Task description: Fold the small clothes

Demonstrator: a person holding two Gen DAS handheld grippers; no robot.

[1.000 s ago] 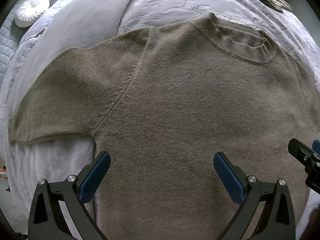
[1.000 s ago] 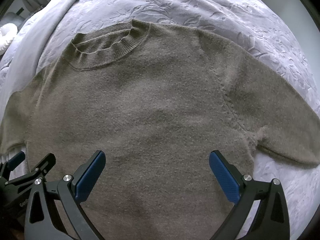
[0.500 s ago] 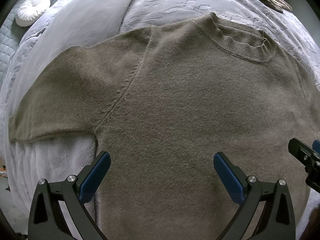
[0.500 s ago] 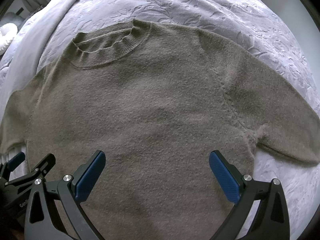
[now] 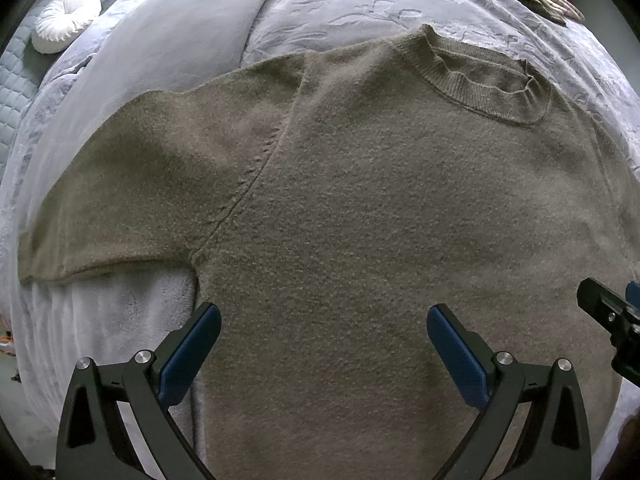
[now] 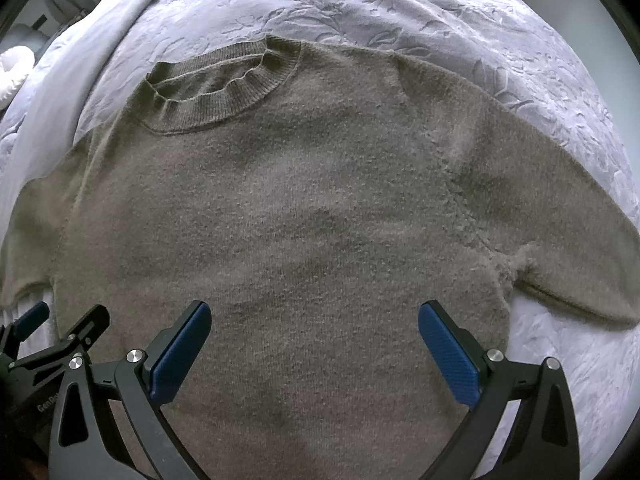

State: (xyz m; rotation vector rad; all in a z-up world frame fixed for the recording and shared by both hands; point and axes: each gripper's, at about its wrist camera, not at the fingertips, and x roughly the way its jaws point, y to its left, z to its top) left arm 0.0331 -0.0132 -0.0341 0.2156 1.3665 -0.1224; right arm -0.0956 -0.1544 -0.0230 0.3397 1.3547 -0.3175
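On a lavender bedspread, an olive sweater lies flat beneath the spread-open left gripper and right gripper.

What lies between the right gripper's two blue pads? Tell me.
In the right wrist view, only the flat body of the brown sweater spans the gap of the open right gripper; nothing else lies there, and neither pad grips it.

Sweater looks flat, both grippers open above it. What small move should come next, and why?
Probably send the left gripper to the left sleeve to fold it inward. The sweater lies spread flat with both sleeves out, and the right gripper is also open, holding nothing.
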